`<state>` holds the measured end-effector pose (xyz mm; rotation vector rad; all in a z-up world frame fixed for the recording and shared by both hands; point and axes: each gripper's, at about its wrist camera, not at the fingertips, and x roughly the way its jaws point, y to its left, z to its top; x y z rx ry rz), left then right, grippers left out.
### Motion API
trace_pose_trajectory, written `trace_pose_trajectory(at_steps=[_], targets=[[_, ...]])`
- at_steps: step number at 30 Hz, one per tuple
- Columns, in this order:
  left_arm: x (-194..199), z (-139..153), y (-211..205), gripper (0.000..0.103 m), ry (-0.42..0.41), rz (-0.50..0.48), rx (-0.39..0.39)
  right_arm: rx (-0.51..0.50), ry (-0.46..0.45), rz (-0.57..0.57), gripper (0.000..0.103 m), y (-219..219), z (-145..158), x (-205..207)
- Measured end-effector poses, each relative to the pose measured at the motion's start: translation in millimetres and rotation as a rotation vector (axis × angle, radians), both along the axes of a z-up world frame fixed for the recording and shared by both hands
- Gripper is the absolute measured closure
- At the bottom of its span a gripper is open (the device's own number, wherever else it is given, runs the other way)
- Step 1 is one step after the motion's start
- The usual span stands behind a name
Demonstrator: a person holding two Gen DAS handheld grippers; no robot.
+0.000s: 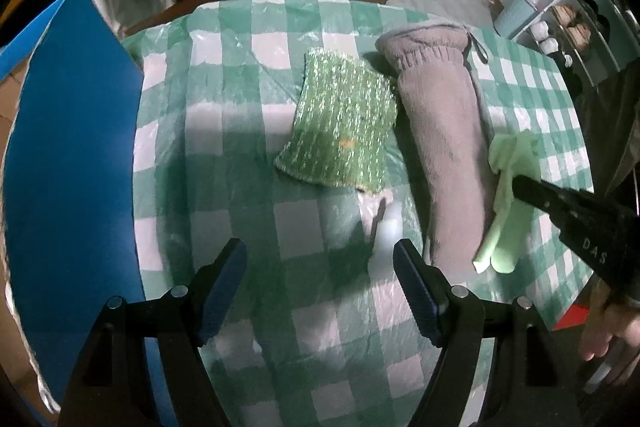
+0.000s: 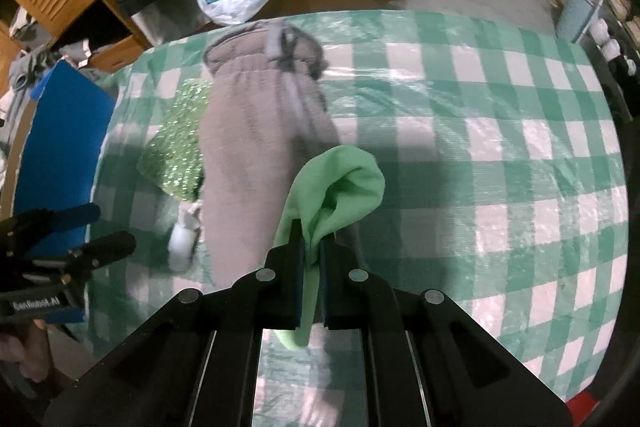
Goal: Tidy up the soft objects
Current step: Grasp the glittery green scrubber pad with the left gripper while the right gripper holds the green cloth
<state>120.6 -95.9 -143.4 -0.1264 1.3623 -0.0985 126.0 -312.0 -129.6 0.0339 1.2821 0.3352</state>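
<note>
Over the checked tabletop (image 1: 224, 147), right tongs (image 2: 310, 251) pinched tight on a light green cloth (image 2: 340, 183), lifted up so it hangs free, likely to carry it to a tidy spot. Left tongs (image 1: 320, 267) wide apart, holding nothing, maybe ready to help. Grey sock (image 1: 444, 147) lying long toward 12 o'clock. Sparkly green sponge (image 1: 344, 119) just beside it at 9 o'clock. Small white bottle (image 2: 182, 239) near the sock.
</note>
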Motion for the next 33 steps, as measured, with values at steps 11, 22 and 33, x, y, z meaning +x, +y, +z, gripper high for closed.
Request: trace_pose_trajectory(at_steps=[11,22,33], targets=[[28,-9,-17,0.026,0.0,0.003,0.014,0.036,0.004,-0.006,0.097,-9,-3,5],[47,-18,-24,0.026,0.007,0.021,0.047,0.086,0.052,-0.013,0.073,-6,-20,12],[53,-29,-31,0.025,0.008,0.001,0.081,0.093,0.053,-0.032,0.051,-4,-28,15]])
